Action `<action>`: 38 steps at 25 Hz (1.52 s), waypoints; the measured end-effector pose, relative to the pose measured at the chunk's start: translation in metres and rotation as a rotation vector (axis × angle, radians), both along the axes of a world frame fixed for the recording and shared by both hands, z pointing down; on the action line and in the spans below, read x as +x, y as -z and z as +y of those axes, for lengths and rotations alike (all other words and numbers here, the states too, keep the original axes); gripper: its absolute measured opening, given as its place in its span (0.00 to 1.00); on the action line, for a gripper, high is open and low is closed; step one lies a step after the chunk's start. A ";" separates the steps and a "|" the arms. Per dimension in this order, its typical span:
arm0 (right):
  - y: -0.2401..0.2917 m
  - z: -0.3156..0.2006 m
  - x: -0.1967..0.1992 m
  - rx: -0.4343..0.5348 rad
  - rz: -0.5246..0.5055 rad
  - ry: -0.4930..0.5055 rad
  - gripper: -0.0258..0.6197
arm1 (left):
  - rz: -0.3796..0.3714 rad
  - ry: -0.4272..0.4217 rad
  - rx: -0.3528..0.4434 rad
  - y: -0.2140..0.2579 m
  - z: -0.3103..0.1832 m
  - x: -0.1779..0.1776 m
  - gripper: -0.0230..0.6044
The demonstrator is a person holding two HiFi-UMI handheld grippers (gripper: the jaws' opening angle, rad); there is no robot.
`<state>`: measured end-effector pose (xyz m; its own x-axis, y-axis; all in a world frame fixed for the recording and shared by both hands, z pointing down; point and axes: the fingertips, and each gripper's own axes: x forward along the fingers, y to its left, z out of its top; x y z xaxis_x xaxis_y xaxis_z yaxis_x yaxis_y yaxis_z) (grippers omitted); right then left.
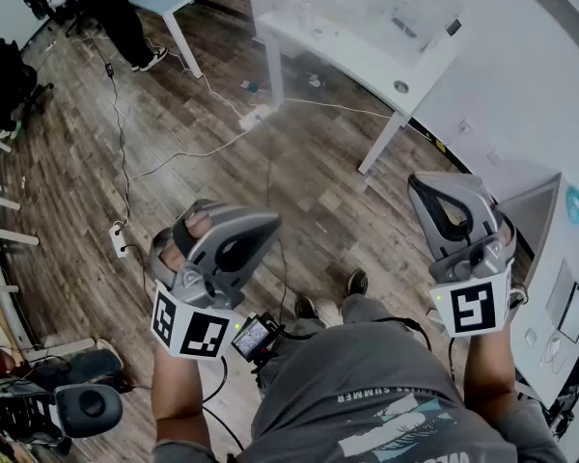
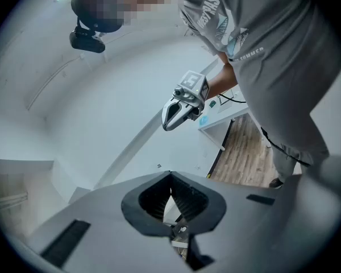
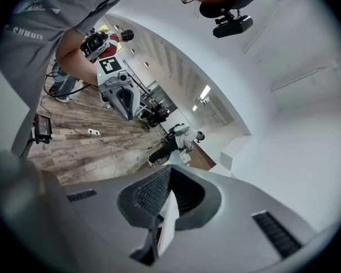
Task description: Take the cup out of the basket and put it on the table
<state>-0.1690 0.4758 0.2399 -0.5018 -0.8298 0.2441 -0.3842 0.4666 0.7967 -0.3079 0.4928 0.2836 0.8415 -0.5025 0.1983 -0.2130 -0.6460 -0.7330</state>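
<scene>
Wood-plank floor fills most of the head view, with a white bench at top centre and white walls to the right. The wearer's grey-shirted torso occupies the lower edge, both forearms raised over the floor and the two grippers well apart and angled upward. Left claw: jaws pressed together, tips touching, nothing between them. Right claw: jaws likewise pressed together and empty. Marker cube of the left gripper faces the head camera. A second person stands at far upper left. White cable trails across the floor; a power strip lies left of the left gripper. Cup and basket: outside all three views.
</scene>
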 end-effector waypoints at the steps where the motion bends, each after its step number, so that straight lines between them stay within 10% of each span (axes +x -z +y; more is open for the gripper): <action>1: 0.002 -0.008 -0.002 -0.002 -0.001 0.001 0.06 | 0.002 0.001 -0.003 0.002 -0.008 -0.002 0.05; 26: 0.006 -0.088 0.178 0.007 -0.160 0.090 0.06 | -0.122 0.080 -0.012 0.020 -0.084 0.183 0.05; 38: -0.003 -0.138 0.184 -0.003 -0.166 0.024 0.06 | -0.110 0.032 -0.011 0.012 -0.144 0.185 0.05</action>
<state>0.0155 0.3383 0.2432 -0.5550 -0.8166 0.1584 -0.4989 0.4792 0.7221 -0.1227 0.3491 0.2716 0.7978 -0.5262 0.2943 -0.1523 -0.6482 -0.7461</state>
